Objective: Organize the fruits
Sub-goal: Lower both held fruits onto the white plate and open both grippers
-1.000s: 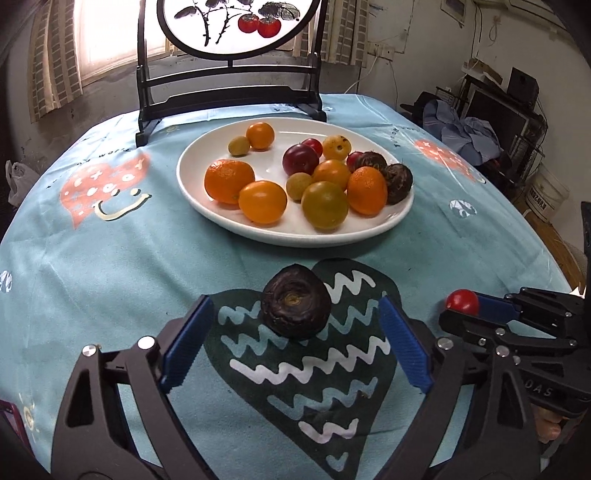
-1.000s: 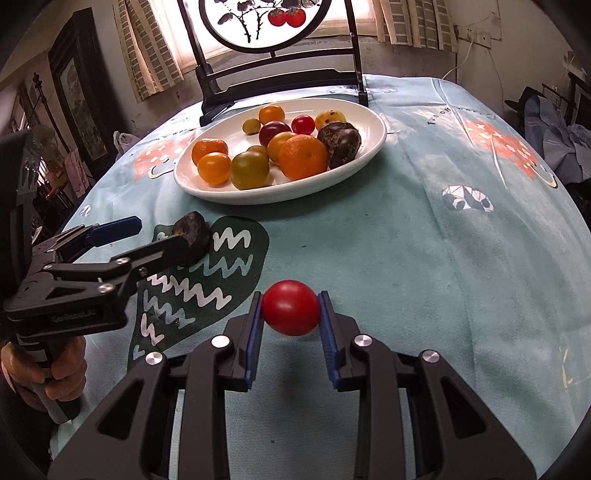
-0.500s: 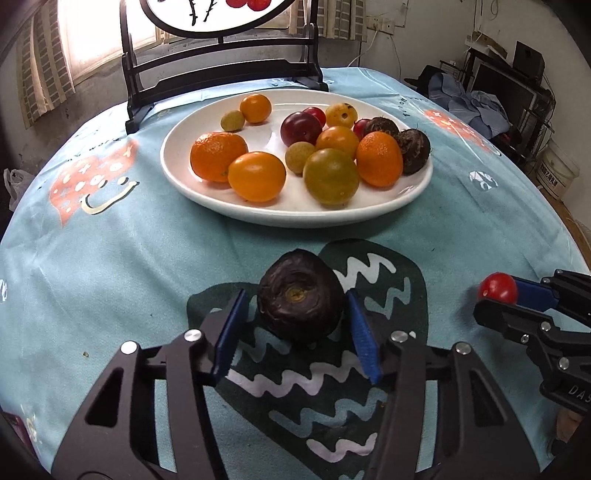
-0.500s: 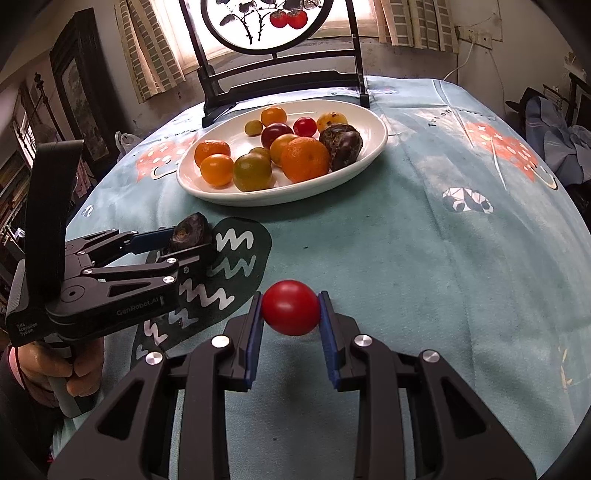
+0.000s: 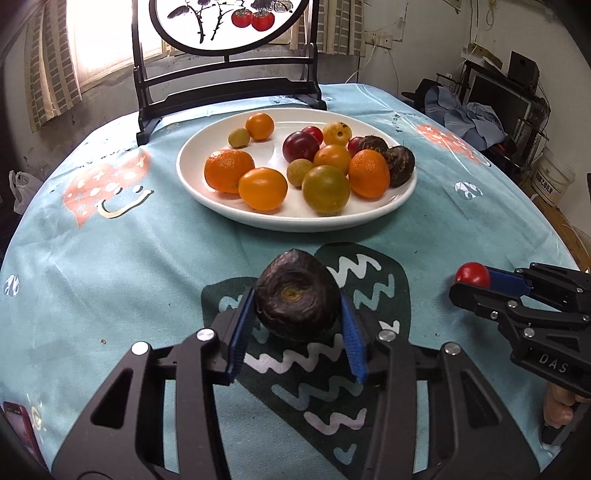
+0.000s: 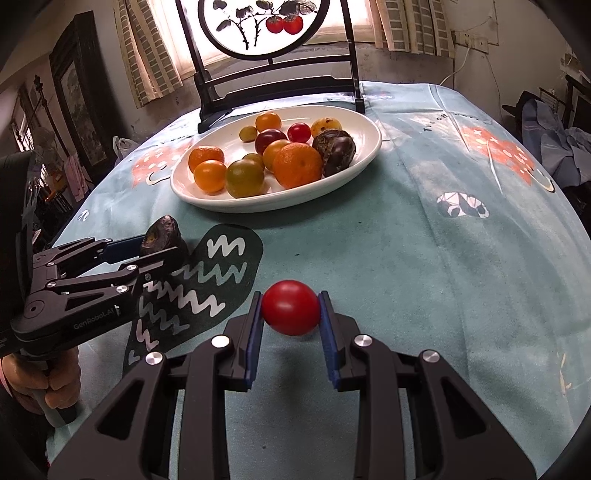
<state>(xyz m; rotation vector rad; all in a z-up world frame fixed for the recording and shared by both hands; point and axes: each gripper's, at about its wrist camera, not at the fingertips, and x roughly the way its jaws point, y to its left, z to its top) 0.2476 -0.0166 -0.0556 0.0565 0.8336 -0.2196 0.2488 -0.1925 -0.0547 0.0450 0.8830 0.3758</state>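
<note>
1. Your left tool has closed from wide onto the dark fruit, lifting it off the worktop.
2. Right tool grips the red tomato, held clear for carrying.
3. Both belong on the plate at 12 o'clock.

Hidden and cut-off parts

A red phone-like object is cropped by the left wrist view's edge; the plate hides the far fruits' undersides, and the folding screen's top is cut off.
</note>
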